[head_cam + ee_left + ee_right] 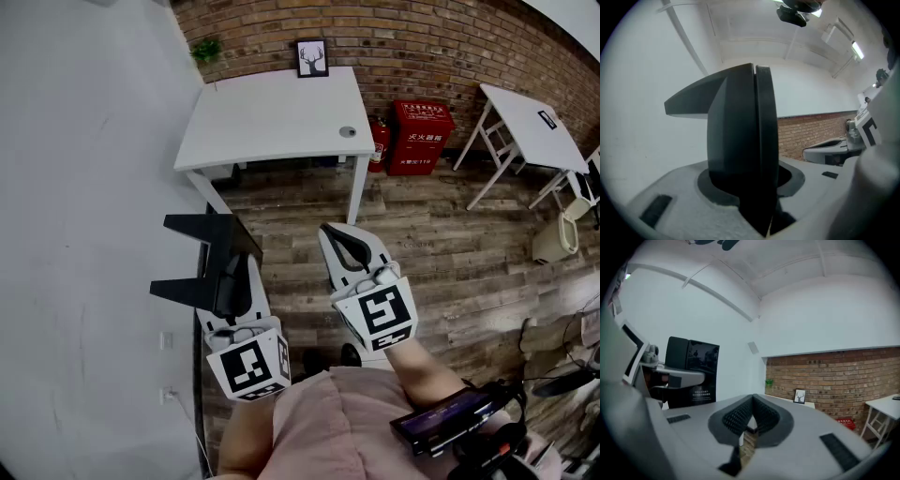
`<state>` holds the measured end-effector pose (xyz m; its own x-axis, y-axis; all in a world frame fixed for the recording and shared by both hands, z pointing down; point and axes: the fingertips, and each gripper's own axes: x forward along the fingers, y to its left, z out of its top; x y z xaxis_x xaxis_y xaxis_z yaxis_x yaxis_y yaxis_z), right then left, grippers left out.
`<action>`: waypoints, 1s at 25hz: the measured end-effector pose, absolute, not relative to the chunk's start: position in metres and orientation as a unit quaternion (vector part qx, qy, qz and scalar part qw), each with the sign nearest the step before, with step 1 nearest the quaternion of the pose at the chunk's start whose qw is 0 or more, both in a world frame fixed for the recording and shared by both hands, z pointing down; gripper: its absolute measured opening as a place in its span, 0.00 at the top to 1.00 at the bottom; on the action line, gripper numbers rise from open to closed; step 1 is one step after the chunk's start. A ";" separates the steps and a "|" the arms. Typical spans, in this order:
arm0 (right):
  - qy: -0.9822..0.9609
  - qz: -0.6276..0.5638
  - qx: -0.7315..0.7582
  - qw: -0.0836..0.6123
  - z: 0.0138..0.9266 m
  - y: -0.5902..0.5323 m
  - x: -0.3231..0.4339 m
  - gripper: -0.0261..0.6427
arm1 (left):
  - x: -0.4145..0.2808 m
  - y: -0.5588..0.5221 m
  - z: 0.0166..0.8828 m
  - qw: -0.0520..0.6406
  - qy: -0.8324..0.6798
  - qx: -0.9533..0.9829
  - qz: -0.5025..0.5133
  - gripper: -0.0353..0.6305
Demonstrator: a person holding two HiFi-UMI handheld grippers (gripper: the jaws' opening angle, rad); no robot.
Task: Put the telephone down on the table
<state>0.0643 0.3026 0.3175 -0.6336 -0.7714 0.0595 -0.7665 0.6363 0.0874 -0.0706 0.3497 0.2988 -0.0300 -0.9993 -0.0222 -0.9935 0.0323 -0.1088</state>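
Note:
In the head view my left gripper (228, 274) is shut on a black telephone handset (208, 255), which it holds in the air at the lower left with both ends pointing left toward the white wall. In the left gripper view the handset (740, 136) stands upright between the jaws and fills the middle. My right gripper (349, 251) is beside it on the right, shut and with nothing in it; its ribbed pads (740, 416) meet. The white table (272, 117) stands ahead, beyond both grippers, over the wooden floor.
A framed deer picture (311, 57) leans at the table's back edge against the brick wall, and a round grommet (348, 132) sits near its right edge. A red extinguisher box (419, 136) stands on the floor to the right. A second white table (534, 127) is at far right.

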 end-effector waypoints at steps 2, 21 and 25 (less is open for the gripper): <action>-0.903 -0.032 0.425 0.045 0.317 0.302 0.066 0.96 | -0.070 0.350 0.297 0.046 0.717 -0.695 -0.032 0.69; -0.919 -0.022 0.392 0.042 0.324 0.287 0.099 0.68 | -0.038 0.339 0.306 0.035 0.724 -0.687 -0.042 0.69; -0.926 -0.024 0.376 0.036 0.326 0.280 0.108 0.67 | -0.027 0.332 0.308 0.028 0.719 -0.693 -0.034 0.69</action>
<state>0.1083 0.2797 0.3258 -0.7145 -0.6980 0.0483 -0.6945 0.7159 0.0716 -0.0272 0.3325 0.3084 -0.0371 -0.9993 0.0066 -0.9956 0.0364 -0.0869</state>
